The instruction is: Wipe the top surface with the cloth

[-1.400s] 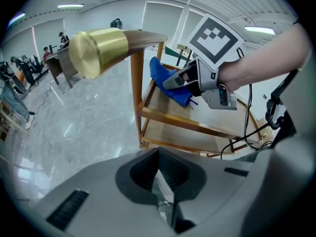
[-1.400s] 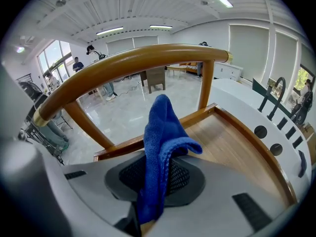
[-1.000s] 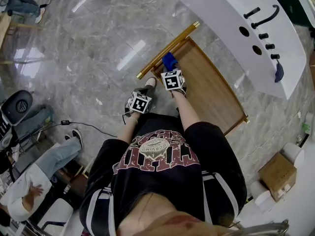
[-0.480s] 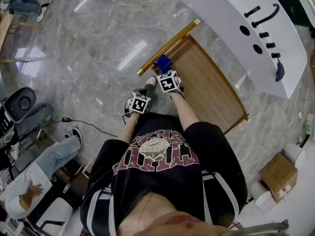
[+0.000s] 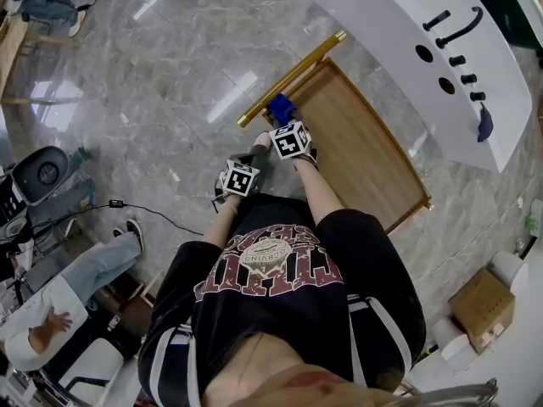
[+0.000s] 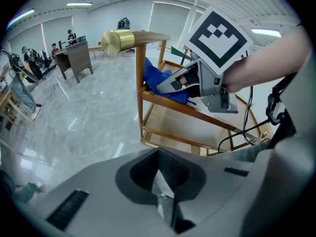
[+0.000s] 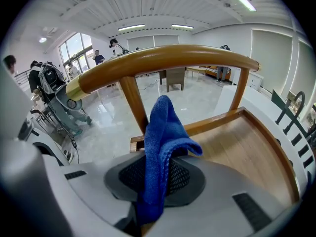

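A wooden cart has a tray top (image 5: 356, 142) and a rounded wooden handle (image 5: 288, 79) with a brass end. My right gripper (image 5: 285, 124) is shut on a blue cloth (image 5: 281, 107) at the tray's corner nearest the handle. In the right gripper view the cloth (image 7: 165, 137) sticks up out of the jaws, with the handle (image 7: 168, 58) just beyond and the tray top (image 7: 247, 142) to the right. My left gripper (image 5: 244, 161) hangs off the cart over the floor, shut on nothing (image 6: 159, 184). From there I see the cloth (image 6: 155, 80) lying against the tray rim.
A white counter (image 5: 399, 32) with black fittings lies past the cart. A cardboard box (image 5: 482, 308) stands at the lower right. A seated person (image 5: 51, 329), a black wheeled frame (image 5: 38, 176) and a floor cable (image 5: 153, 214) are at the left. The cart has a lower shelf (image 6: 197, 127).
The right gripper and the cloth have slid a little to the left, toward the handle-side corner of the tray. The left gripper has hardly moved.
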`<state>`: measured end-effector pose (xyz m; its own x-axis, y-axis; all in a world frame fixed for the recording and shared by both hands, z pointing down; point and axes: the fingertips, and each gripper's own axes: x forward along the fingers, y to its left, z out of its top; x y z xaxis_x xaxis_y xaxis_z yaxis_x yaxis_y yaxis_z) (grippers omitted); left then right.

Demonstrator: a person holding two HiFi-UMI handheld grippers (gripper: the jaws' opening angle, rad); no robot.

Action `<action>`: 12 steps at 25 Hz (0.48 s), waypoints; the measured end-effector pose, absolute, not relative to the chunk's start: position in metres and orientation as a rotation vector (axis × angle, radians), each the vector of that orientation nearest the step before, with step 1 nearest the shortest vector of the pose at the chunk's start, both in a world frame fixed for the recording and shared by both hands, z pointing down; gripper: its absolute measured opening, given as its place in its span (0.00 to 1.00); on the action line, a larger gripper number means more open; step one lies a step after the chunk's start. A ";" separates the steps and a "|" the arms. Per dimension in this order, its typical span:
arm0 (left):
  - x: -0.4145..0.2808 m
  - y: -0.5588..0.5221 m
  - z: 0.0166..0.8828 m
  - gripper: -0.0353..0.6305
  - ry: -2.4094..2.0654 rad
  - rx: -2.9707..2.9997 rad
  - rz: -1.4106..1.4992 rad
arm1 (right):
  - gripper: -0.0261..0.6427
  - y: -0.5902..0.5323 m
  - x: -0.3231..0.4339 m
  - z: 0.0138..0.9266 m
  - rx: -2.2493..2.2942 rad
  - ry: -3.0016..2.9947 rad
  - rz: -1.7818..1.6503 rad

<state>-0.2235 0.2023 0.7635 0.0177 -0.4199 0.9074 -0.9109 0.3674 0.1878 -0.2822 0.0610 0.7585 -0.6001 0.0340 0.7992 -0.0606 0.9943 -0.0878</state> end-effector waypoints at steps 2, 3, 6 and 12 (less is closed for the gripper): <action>-0.224 0.203 0.763 0.12 -1.588 1.239 0.596 | 0.16 0.063 -0.283 0.758 0.016 -2.213 0.137; -0.225 0.203 0.763 0.12 -1.589 1.244 0.598 | 0.16 0.064 -0.283 0.759 0.011 -2.217 0.140; -0.223 0.204 0.762 0.12 -1.575 1.240 0.608 | 0.16 0.066 -0.282 0.759 -0.001 -2.223 0.144; -0.213 0.198 0.762 0.12 -1.541 1.269 0.634 | 0.16 0.068 -0.271 0.756 -0.013 -2.228 0.157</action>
<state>-0.2130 0.1984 0.7621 0.0506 -0.4070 0.9120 -0.9308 0.3119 0.1908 -0.2707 0.0678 0.7556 -0.6153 0.0648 0.7856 -0.0458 0.9920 -0.1176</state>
